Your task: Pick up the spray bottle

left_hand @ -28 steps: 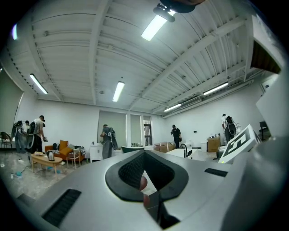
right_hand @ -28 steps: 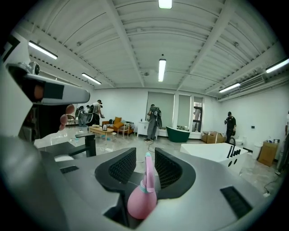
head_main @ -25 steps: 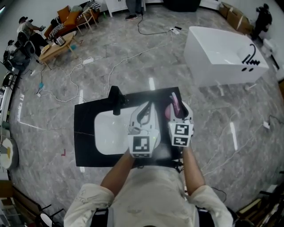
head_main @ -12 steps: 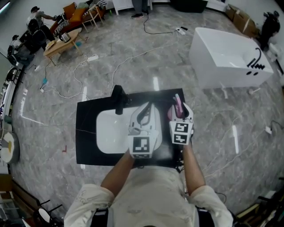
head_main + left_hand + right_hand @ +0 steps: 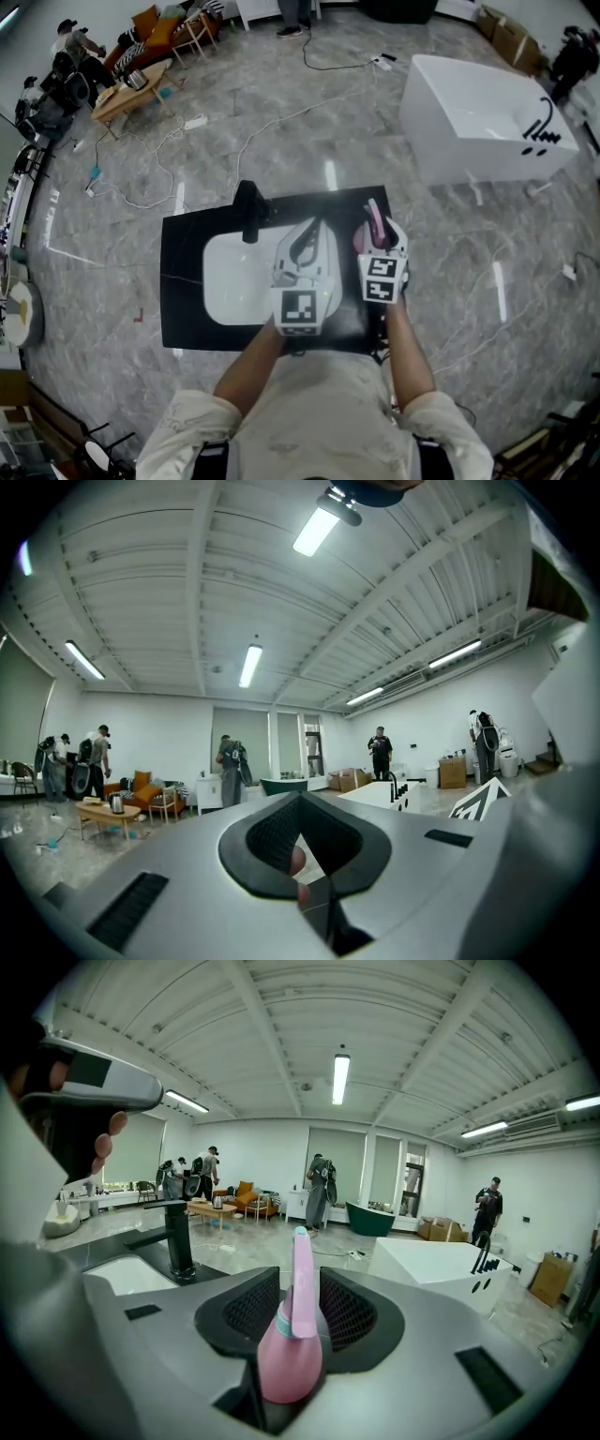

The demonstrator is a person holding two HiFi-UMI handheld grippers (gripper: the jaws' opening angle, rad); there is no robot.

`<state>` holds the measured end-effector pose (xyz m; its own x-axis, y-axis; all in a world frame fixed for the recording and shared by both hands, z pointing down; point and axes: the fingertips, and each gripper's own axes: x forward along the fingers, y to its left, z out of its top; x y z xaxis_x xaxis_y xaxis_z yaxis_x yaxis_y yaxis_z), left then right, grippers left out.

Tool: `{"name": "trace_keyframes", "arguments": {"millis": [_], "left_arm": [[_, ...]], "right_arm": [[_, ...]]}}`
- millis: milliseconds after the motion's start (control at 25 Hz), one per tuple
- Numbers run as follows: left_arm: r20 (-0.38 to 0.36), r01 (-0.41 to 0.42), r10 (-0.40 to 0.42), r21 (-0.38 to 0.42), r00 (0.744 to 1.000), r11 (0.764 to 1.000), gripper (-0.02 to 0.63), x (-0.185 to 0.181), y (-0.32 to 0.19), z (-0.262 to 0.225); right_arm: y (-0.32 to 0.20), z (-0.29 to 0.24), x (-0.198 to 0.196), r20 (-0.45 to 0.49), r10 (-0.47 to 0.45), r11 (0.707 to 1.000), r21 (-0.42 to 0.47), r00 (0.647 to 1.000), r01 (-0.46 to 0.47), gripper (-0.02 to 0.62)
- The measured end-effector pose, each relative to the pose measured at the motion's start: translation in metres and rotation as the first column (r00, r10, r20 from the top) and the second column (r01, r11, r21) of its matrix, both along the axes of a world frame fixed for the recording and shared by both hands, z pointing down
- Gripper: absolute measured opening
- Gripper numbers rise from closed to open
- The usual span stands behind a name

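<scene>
In the head view, we see a black desk (image 5: 178, 281) carrying a white sink basin (image 5: 230, 281), with a black faucet (image 5: 248, 211) at the basin's far rim. The left gripper (image 5: 309, 230) is over the basin's right side and the right gripper (image 5: 377, 232) is near the desk's right edge. Open floor (image 5: 422, 281) rings the desk, and a white bathtub (image 5: 478, 103) stands well apart. In the left gripper view, its jaws are pressed together. In the right gripper view, the jaws pinch the pink spray bottle (image 5: 372, 217), whose nozzle points out past them.

Pink spray bottle (image 5: 289, 1358), teal-ringed neck, upright, clamped between the right tongs (image 5: 300, 1309)
</scene>
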<state>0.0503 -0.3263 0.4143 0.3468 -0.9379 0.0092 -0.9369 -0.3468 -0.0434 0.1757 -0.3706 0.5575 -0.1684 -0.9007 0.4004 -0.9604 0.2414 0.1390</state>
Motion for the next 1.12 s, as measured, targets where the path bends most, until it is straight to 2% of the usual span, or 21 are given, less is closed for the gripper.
{"name": "trace_keyframes", "arguments": {"millis": [240, 680, 1120], "left_arm": [[0.005, -0.001, 0.001, -0.01, 1.0, 1.0, 0.002, -0.001, 0.001, 0.002], [-0.004, 0.004, -0.004, -0.006, 1.0, 1.0, 0.002, -0.003, -0.001, 0.0], [-0.006, 0.003, -0.003, -0.009, 1.0, 1.0, 0.002, -0.008, 0.002, 0.003]], "right_arm": [[0.002, 0.0, 0.0, 0.014, 0.004, 1.0, 0.0, 1.0, -0.004, 0.095], [0.001, -0.001, -0.006, 0.01, -0.028, 1.0, 0.001, 1.0, 0.028, 0.087], [0.008, -0.014, -0.006, 0.034, -0.019, 1.0, 0.018, 0.999, 0.019, 0.086]]}}
